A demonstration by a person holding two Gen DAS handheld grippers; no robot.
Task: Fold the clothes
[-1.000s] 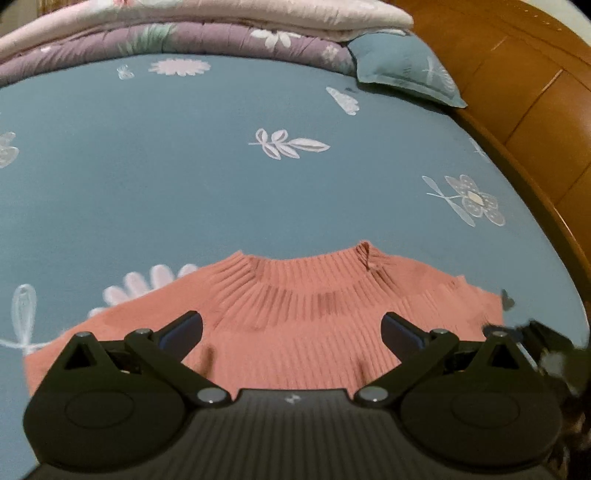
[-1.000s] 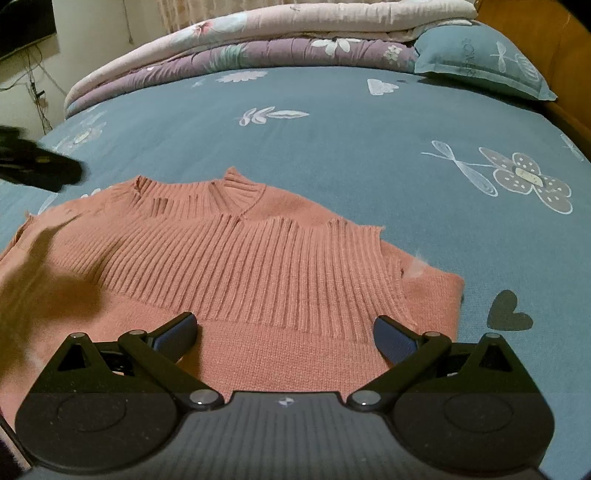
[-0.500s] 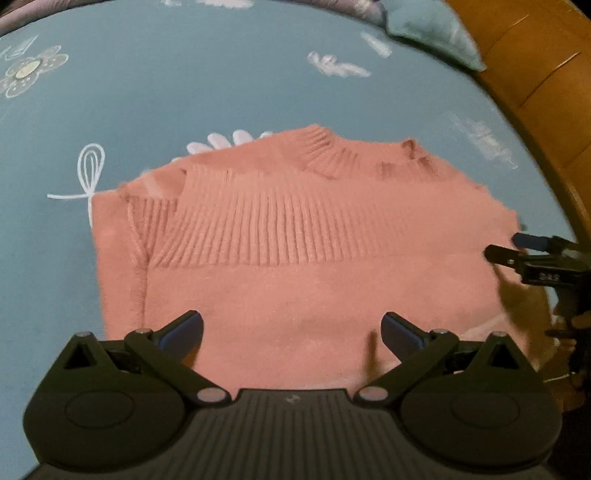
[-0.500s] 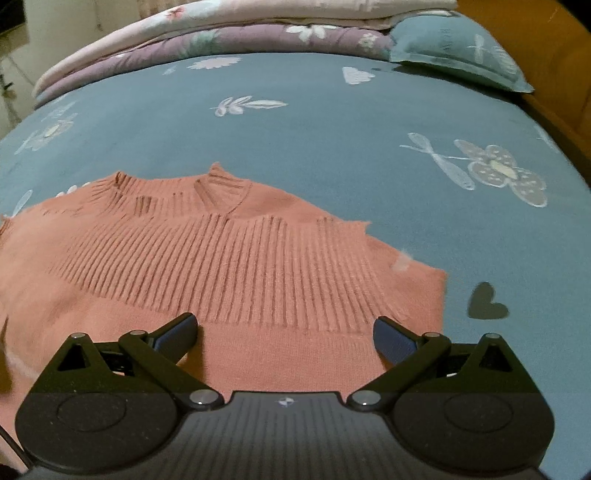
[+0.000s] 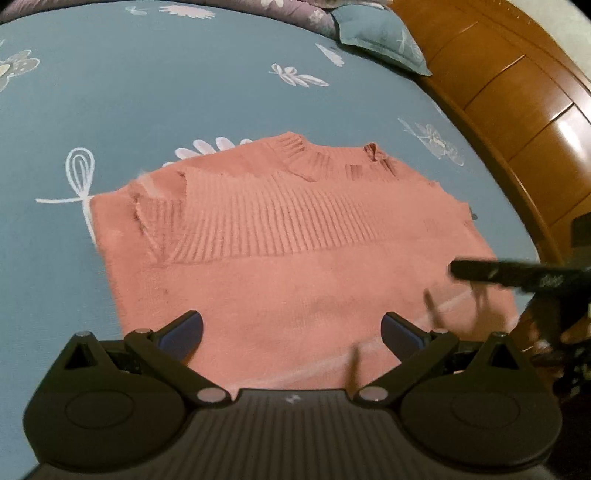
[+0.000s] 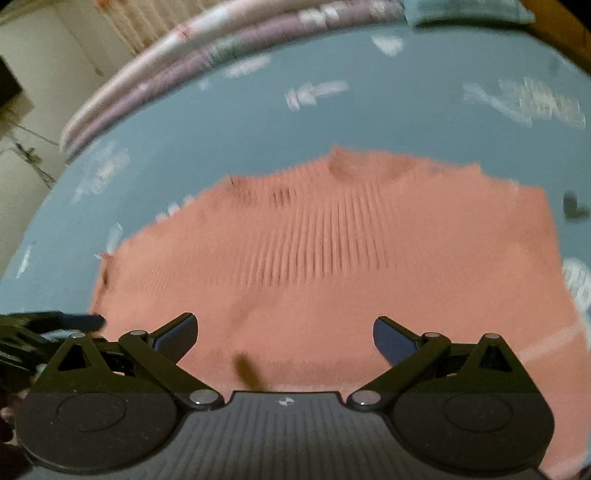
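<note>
A salmon-pink ribbed sweater [image 5: 295,251] lies flat on the blue flowered bed sheet [image 5: 147,92], collar away from me. It also fills the right wrist view [image 6: 332,266], which is blurred. My left gripper [image 5: 291,332] is open and empty above the sweater's near hem. My right gripper [image 6: 284,336] is open and empty above the same hem. The right gripper's finger [image 5: 509,275] shows at the right of the left wrist view, and the left gripper's finger [image 6: 59,321] at the left of the right wrist view.
A wooden bed frame [image 5: 517,110] runs along the right side. A blue pillow [image 5: 380,33] and folded quilts [image 6: 221,55] lie at the head of the bed. A pale wall [image 6: 37,110] stands at the far left.
Both grippers have risen and tilted down, so more of the sweater shows. The right gripper is moving fast and its view is blurred. Both stay open.
</note>
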